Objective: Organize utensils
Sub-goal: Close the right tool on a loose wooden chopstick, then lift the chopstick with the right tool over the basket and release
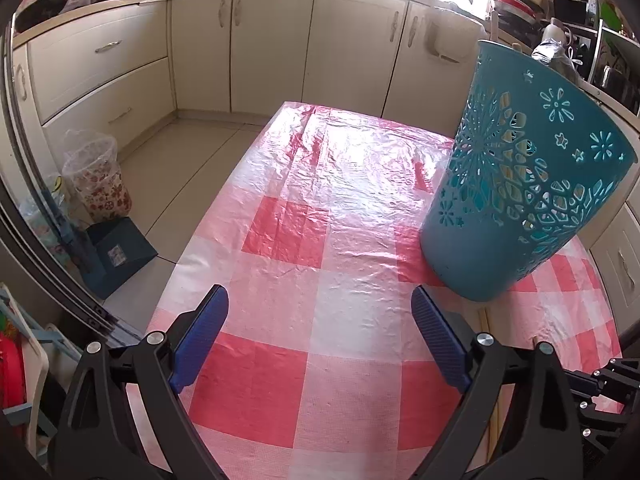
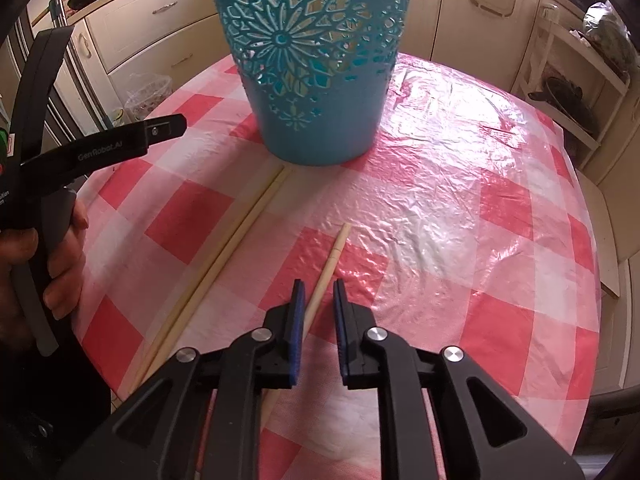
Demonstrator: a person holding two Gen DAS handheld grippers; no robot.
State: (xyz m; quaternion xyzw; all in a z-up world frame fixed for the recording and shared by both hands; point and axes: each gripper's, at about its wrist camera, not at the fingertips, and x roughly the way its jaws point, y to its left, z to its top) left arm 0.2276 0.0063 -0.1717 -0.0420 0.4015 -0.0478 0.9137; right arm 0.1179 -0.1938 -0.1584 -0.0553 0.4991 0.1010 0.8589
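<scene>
A tall teal cut-out basket [image 2: 316, 60] stands upright on the red-and-white checked tablecloth [image 2: 460, 208]; it also shows at the right of the left wrist view [image 1: 520, 184]. A pair of pale wooden chopsticks [image 2: 224, 252] lies side by side, running from the basket's foot toward the near left edge. A single chopstick [image 2: 330, 264] lies between the blue pads of my right gripper [image 2: 320, 286], whose jaws stand narrowly apart around it without touching. My left gripper [image 1: 320, 304] is wide open and empty above the cloth, left of the basket.
Cream kitchen cabinets [image 1: 272, 40] line the back. On the floor left of the table stand a clear floral bin [image 1: 96, 176] and a dark blue dustpan [image 1: 116, 252]. The left gripper's handle [image 2: 92, 152] and a hand appear at the left of the right wrist view.
</scene>
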